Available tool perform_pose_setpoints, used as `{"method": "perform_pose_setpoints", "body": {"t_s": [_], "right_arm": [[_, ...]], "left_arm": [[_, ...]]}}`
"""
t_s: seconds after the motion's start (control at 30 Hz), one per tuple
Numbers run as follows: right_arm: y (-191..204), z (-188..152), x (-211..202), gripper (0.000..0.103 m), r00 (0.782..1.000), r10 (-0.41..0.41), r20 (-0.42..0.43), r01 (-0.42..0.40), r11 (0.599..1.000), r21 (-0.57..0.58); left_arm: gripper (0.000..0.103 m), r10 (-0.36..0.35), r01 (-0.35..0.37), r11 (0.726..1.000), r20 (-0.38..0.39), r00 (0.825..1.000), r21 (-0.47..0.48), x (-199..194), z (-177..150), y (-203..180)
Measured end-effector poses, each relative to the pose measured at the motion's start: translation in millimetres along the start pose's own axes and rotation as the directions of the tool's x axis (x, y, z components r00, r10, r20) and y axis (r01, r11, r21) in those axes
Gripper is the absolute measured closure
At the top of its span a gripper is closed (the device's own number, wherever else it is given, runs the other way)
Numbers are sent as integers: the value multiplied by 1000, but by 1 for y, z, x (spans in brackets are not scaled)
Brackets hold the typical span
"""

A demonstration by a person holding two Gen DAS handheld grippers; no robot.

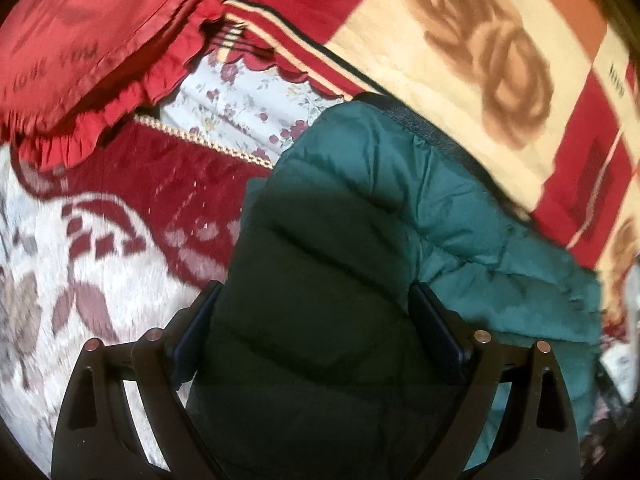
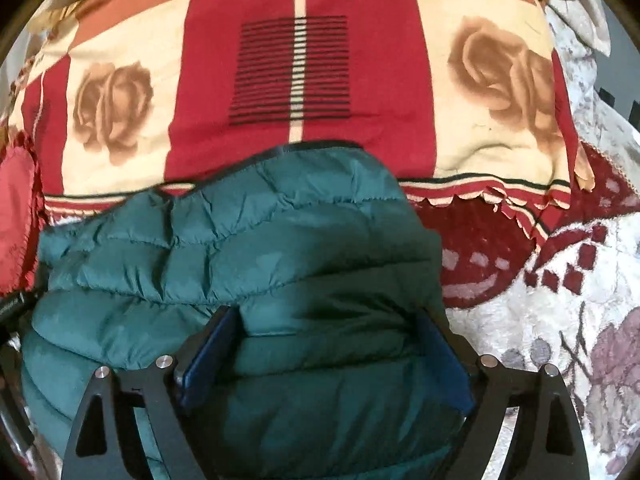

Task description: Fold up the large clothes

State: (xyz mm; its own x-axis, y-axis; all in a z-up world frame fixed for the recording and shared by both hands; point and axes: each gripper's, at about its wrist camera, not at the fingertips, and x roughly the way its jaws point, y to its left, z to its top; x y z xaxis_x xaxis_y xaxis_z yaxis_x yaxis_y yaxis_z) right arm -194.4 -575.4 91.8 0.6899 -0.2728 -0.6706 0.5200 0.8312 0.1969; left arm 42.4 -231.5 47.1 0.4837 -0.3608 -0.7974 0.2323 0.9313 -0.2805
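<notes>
A dark green quilted puffer jacket (image 1: 380,184) lies bunched on the bed, its dark trimmed edge against the patchwork blanket. My left gripper (image 1: 314,288) stands wide over its near part, and the puffy fabric fills the gap between the blue pads (image 1: 436,320). In the right wrist view the same jacket (image 2: 240,232) spreads to the left and ahead. My right gripper (image 2: 324,312) also stands wide, with a fold of the jacket between its pads (image 2: 208,344) but not squeezed. The jacket's underside and its sleeves are hidden.
A red, cream and orange blanket with rose prints (image 2: 292,72) lies just beyond the jacket. A red ruffled cushion (image 1: 92,40) sits at the left. A white and maroon flowered bedspread (image 2: 560,300) covers the bed, over a pale floral sheet (image 1: 240,96).
</notes>
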Motion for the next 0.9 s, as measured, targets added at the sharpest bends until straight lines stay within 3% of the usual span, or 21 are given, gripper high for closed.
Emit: {"method": "perform_pose_setpoints", "body": {"t_s": [0.17, 0.27, 0.33, 0.43, 0.53, 0.67, 0.8, 0.9], "right_arm": [[-11, -12, -61, 14, 995, 97, 36, -99, 994, 54], [-18, -38, -90, 1, 984, 174, 39, -177, 979, 104], [-27, -61, -96, 0, 974, 228, 19, -227, 958, 176], [-38, -91, -87, 0, 953, 300, -34, -277, 914, 296], [-45, -110, -74, 0, 939, 338, -59, -289, 873, 393], [-50, -119, -61, 0, 918, 397, -26, -337, 810, 480], [-46, -119, -57, 0, 919, 393, 40, -363, 801, 476], [-45, -114, -52, 0, 899, 432, 67, -407, 772, 489]], "left_arm": [[10, -86, 86, 995, 9, 996, -55, -42, -20, 28], [10, -141, 139, 987, -15, 990, -84, -63, -44, 48], [10, -172, 168, 978, -21, 985, -124, -74, -62, 63], [10, -205, 194, 966, -48, 978, -170, -78, -87, 73], [10, -275, 251, 940, -75, 958, -233, -76, -105, 76], [10, -308, 280, 915, -57, 950, -289, -74, -114, 74], [10, -325, 300, 891, -19, 945, -341, -68, -111, 74], [8, -326, 299, 881, -13, 945, -366, -62, -108, 75]]}}
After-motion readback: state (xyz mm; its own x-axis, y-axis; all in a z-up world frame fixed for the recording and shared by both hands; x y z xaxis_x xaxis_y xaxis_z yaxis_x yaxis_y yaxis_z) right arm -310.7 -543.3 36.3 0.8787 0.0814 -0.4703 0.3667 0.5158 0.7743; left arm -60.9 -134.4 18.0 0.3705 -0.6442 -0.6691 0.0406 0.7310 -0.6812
